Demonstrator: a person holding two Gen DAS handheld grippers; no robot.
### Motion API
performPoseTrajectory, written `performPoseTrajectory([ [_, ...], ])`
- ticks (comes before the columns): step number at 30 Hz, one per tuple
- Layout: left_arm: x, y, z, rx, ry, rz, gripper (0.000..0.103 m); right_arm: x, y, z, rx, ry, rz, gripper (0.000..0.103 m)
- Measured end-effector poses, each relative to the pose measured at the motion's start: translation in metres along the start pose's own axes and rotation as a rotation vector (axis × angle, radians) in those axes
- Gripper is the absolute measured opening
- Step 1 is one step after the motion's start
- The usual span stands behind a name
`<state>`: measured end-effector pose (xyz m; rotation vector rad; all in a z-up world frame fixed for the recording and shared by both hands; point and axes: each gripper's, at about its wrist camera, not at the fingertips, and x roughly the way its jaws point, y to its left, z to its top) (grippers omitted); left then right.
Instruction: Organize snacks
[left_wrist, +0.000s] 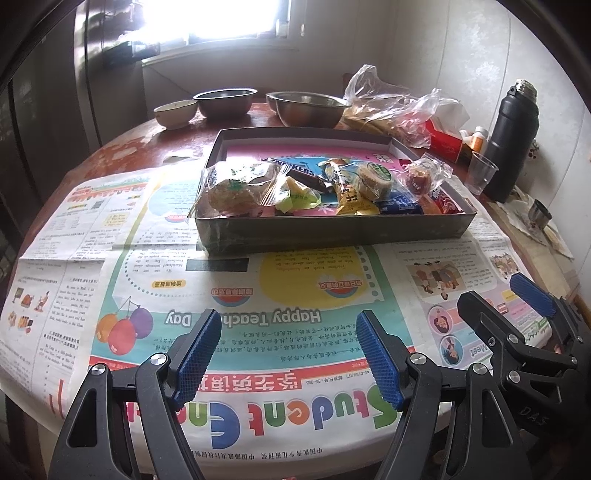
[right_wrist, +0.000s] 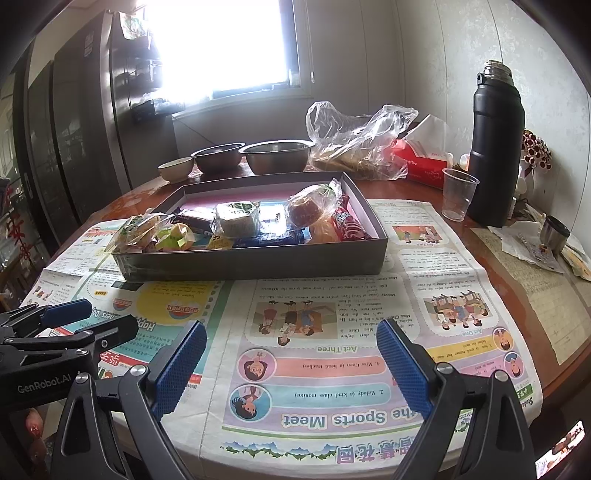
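Note:
A shallow grey box sits on a newspaper in the middle of the round table. It holds several wrapped snacks: a round cake in clear wrap, a Snickers bar, a yellow packet and a muffin in clear wrap. My left gripper is open and empty, low over the newspaper in front of the box. My right gripper is open and empty, beside it to the right. Each gripper also shows in the other's view, the right one and the left one.
The newspaper covers the near half of the table. Behind the box stand two steel bowls, a small ceramic bowl, a clear plastic bag and a red tissue box. At right are a black flask and a plastic cup.

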<state>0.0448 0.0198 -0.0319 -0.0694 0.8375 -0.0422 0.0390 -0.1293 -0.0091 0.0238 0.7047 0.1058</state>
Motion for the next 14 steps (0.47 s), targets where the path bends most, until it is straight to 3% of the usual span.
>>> performPoseTrajectory([
  [11,-0.007,0.010,0.010,-0.023,-0.059,-0.014,0.077,0.003,0.000,0.001,0.004,0.005,0.005,0.094],
  [14,-0.011,0.030,0.023,-0.048,-0.101,0.036,0.078,0.004,-0.008,0.009,0.016,0.005,0.000,0.094],
])
